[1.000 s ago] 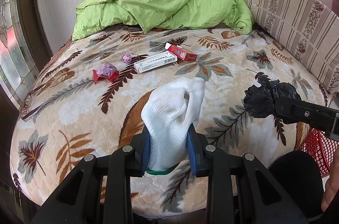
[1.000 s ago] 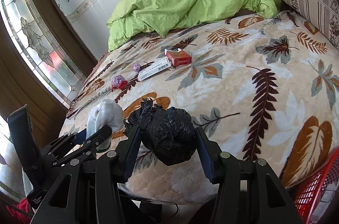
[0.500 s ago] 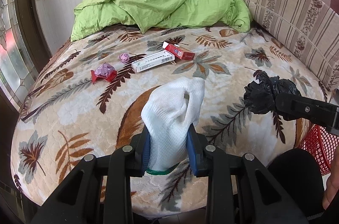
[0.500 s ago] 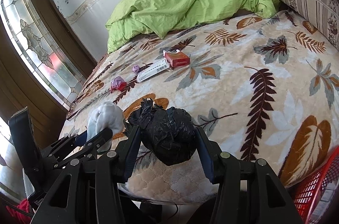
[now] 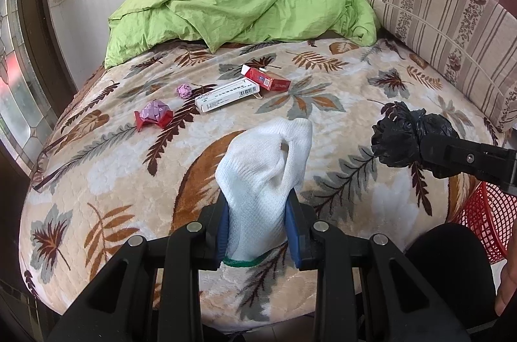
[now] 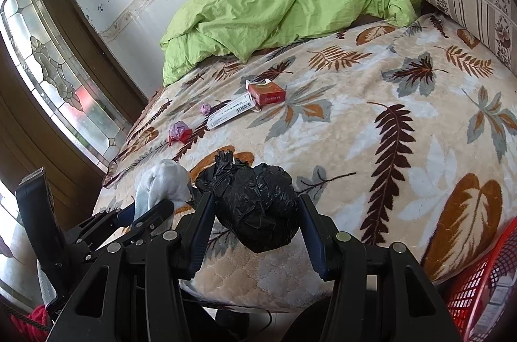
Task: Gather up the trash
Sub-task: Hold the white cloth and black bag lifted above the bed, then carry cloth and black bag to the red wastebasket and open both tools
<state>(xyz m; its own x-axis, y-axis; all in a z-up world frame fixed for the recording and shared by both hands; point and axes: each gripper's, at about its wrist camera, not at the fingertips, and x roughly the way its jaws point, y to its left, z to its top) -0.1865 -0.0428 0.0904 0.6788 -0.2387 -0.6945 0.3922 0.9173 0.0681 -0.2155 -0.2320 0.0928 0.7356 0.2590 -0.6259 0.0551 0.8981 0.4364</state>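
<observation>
My left gripper is shut on a white sock and holds it above the near edge of the bed. My right gripper is shut on a black plastic bag, also above the near edge; the bag shows at the right of the left wrist view. On the leaf-patterned blanket lie a red cigarette pack, a white carton, a red and purple wrapper and a small purple wad.
A red mesh basket stands on the floor at the bed's right corner. A green quilt is heaped at the far end, a striped cushion lines the right side. A stained-glass door is at the left.
Both grippers have drawn back slightly from the bed with their loads; the view has shifted a little. Nothing was released or picked up.
</observation>
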